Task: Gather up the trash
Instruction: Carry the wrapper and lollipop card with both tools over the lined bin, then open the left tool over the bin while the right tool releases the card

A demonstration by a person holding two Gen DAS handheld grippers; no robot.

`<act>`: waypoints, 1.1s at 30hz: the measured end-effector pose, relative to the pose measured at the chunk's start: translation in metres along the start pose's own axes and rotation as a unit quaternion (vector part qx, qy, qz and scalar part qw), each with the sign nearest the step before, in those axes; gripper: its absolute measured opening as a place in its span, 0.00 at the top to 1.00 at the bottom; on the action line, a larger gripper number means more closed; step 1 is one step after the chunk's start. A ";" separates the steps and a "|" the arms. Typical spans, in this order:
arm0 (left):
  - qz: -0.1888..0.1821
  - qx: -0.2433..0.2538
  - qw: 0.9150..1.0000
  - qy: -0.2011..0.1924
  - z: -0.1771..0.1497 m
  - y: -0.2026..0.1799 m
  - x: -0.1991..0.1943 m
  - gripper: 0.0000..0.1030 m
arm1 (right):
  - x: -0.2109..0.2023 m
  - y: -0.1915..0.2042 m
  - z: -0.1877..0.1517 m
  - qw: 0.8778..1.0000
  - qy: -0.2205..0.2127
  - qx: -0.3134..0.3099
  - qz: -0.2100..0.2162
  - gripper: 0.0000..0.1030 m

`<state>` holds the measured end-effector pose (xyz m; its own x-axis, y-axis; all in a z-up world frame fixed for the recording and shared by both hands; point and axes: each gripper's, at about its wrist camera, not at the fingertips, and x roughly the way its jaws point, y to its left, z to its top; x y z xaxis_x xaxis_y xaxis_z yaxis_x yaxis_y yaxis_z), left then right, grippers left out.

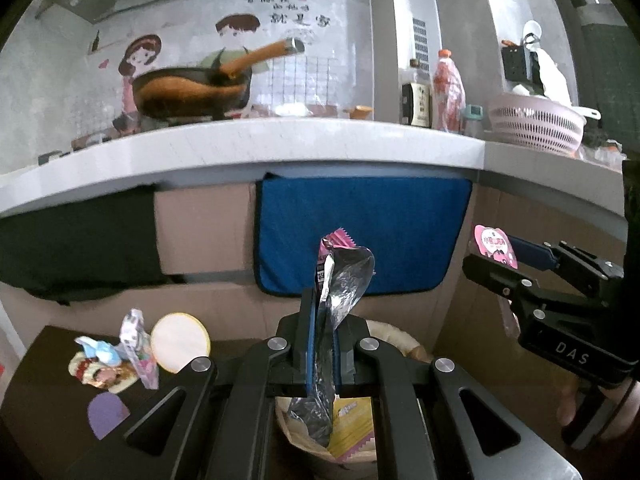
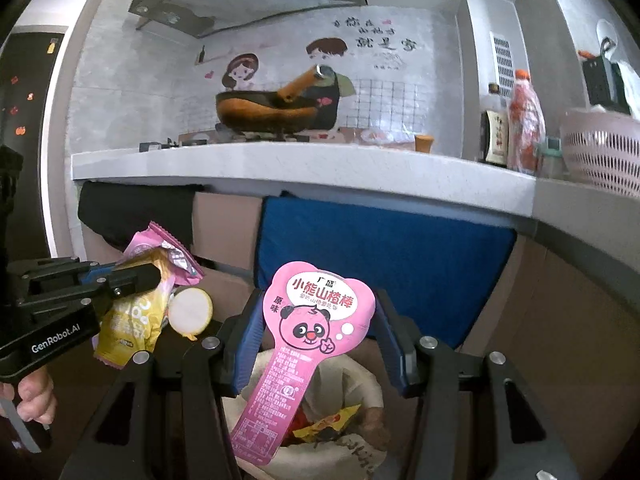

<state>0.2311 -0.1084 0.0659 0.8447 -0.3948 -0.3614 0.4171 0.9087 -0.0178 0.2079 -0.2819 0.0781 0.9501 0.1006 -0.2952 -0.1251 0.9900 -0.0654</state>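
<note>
My left gripper [image 1: 322, 344] is shut on a silver-lined snack wrapper [image 1: 340, 280], held upright above a round bin [image 1: 384, 330] that holds a yellow packet. In the right wrist view the same wrapper [image 2: 132, 320] looks yellow and pink in the left gripper [image 2: 132, 276]. My right gripper [image 2: 318, 340] has its jaws wide apart, and a pink panda-print wrapper [image 2: 316, 320] hangs between them over the bin [image 2: 360, 372]; its grip point is not clear. It also shows in the left wrist view [image 1: 496, 246] at the right gripper's tip [image 1: 488, 264].
A dark low table [image 1: 52, 400] at left carries several wrappers [image 1: 116, 356], a round cream lid [image 1: 180, 342] and a purple piece [image 1: 106, 414]. A blue cloth [image 1: 360, 232] and black cloth [image 1: 80, 240] hang from the white counter [image 1: 280, 148] ahead. A pan, bottles and a pink colander stand on it.
</note>
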 end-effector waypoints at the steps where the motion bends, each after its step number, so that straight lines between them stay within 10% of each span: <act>1: -0.001 0.000 1.000 0.004 -0.003 0.000 0.004 0.94 | 0.004 -0.001 -0.002 1.000 0.003 0.001 -0.001 0.52; 33: -0.081 -0.090 0.982 0.147 -0.066 0.034 0.144 0.90 | 0.122 -0.035 -0.070 0.990 0.124 0.066 0.017 0.51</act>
<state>0.3451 -0.1252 -0.0489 0.6270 -0.5043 -0.5937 0.4501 0.8566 -0.2524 0.3081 -0.3114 -0.0223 0.8447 0.1230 -0.5208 -0.1017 0.9924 0.0694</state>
